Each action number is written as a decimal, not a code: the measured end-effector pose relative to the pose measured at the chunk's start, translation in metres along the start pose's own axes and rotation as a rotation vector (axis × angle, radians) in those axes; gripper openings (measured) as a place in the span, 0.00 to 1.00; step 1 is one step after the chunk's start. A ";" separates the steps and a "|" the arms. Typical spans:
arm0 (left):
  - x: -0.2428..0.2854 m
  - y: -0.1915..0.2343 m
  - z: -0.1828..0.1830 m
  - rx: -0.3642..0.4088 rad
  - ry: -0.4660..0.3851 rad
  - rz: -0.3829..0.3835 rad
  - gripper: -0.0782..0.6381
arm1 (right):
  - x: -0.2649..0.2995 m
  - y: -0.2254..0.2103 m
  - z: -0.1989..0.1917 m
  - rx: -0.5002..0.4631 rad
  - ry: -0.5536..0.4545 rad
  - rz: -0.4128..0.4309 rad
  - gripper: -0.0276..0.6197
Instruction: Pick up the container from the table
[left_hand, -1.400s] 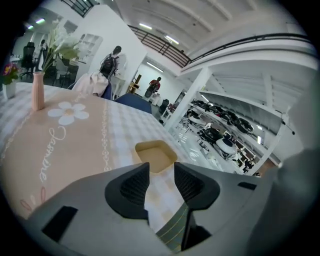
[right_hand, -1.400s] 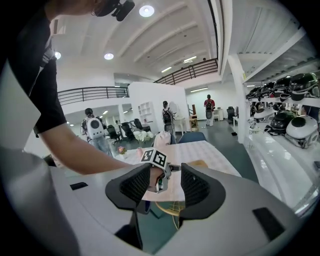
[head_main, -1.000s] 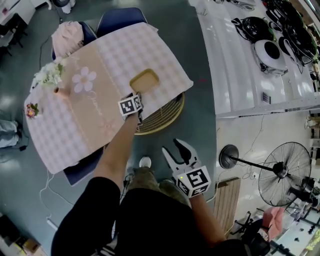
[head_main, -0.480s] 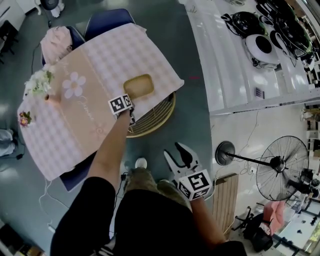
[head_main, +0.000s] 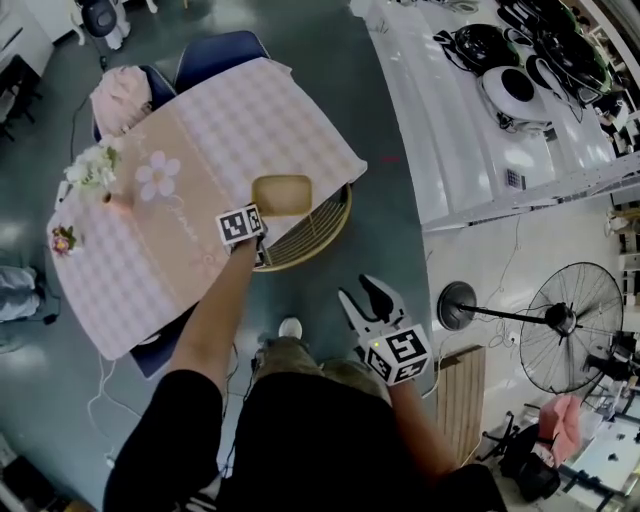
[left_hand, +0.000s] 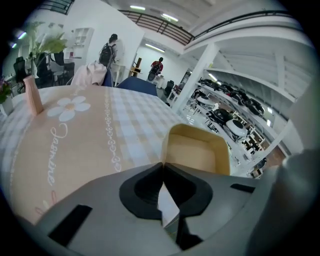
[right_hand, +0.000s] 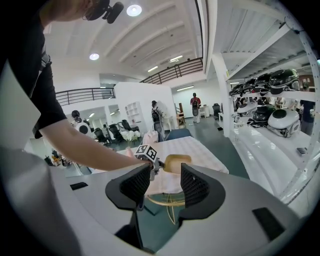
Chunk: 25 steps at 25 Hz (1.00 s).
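left fingers (left_hand: 142, 189) on container (left_hand: 197, 152) rim, half-hidden

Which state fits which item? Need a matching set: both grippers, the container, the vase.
Items:
1 left gripper
2 right gripper
3 container
4 vase

States:
A jaws apart, empty, away from the table
B tan, near the table edge
C pink, holding white flowers
D jaws closed on the container's rim

Pairs: 1-D, 2-A, 3-B, 4-C

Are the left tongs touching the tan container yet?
Touching. The left gripper view shows the left tongs shut on the near rim of the tan container, with no gap.
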<state>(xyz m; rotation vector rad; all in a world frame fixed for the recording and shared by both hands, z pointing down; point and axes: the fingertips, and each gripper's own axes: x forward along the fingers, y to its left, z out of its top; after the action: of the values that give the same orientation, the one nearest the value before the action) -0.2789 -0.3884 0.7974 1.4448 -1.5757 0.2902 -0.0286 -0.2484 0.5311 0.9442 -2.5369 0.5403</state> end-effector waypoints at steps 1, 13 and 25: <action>-0.010 -0.002 0.001 0.002 -0.009 -0.006 0.13 | -0.002 0.001 0.002 -0.005 -0.010 0.000 0.29; -0.128 -0.047 -0.008 0.091 -0.097 -0.092 0.12 | -0.036 0.015 0.033 0.014 -0.191 -0.026 0.19; -0.219 -0.091 -0.051 0.181 -0.193 -0.169 0.12 | -0.060 0.016 0.036 -0.064 -0.265 -0.097 0.04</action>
<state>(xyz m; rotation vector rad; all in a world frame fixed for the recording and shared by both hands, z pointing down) -0.2068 -0.2351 0.6233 1.7804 -1.5989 0.2021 -0.0045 -0.2226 0.4682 1.1768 -2.7026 0.3215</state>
